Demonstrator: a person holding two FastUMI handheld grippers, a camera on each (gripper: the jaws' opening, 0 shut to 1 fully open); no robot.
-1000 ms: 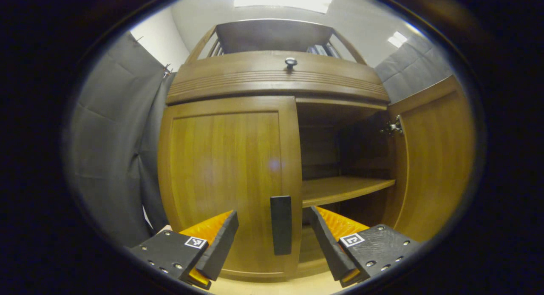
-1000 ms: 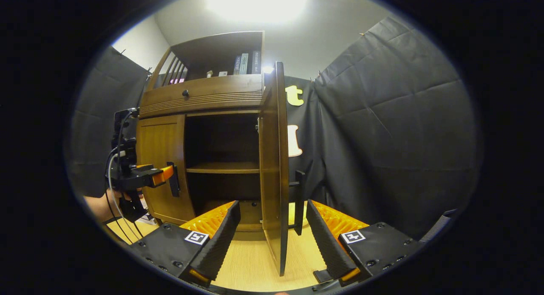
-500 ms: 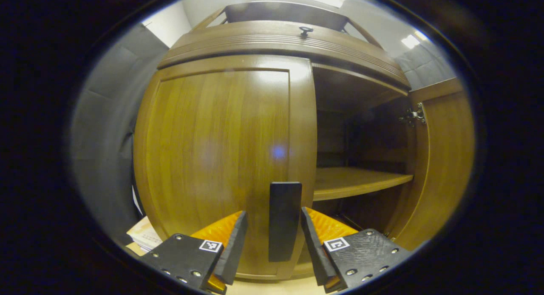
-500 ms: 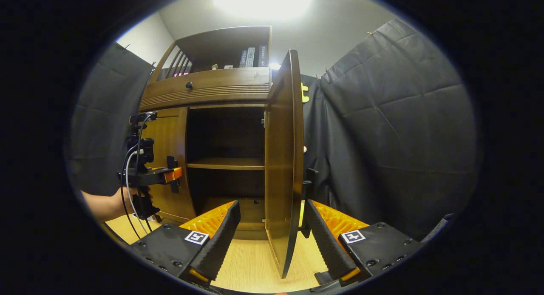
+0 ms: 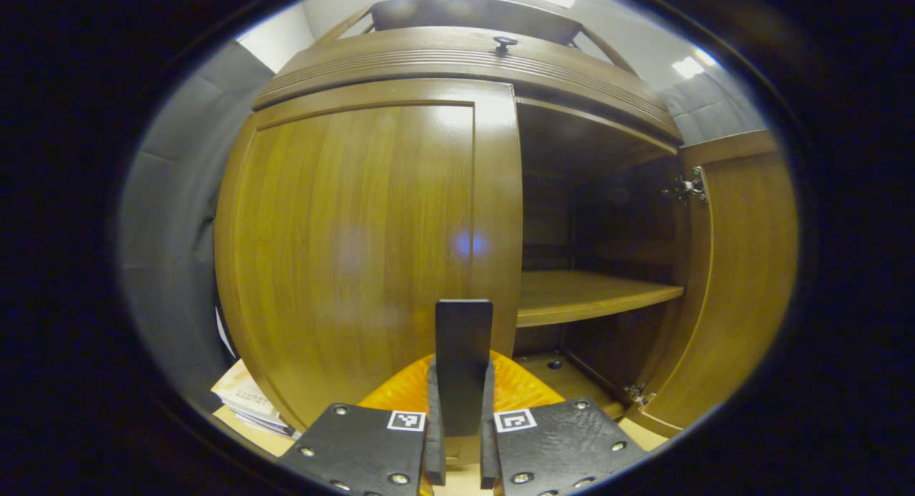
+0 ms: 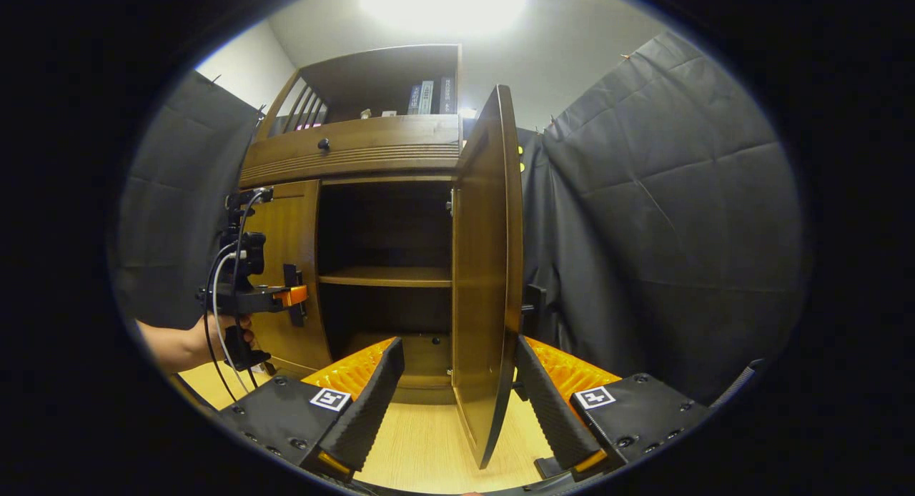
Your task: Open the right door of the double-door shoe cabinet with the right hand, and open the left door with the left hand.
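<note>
Up close, left gripper [image 5: 457, 439] fingers clamp the left door handle [image 5: 463, 360]; right gripper [image 6: 457, 396] fingers gape wide.

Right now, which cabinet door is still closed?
The left door, flush with the frame, its handle pinched by the left hand-held gripper. The right door stands swung open.

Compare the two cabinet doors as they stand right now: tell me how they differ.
The left door sits closed, flush against the cabinet front; the right door is swung wide open, baring the inner shelf.
The left gripper is shut on the left door's handle; the right gripper is open, its fingers apart on either side of the right door's edge.
Both are brown wooden doors with dark vertical handles.
</note>
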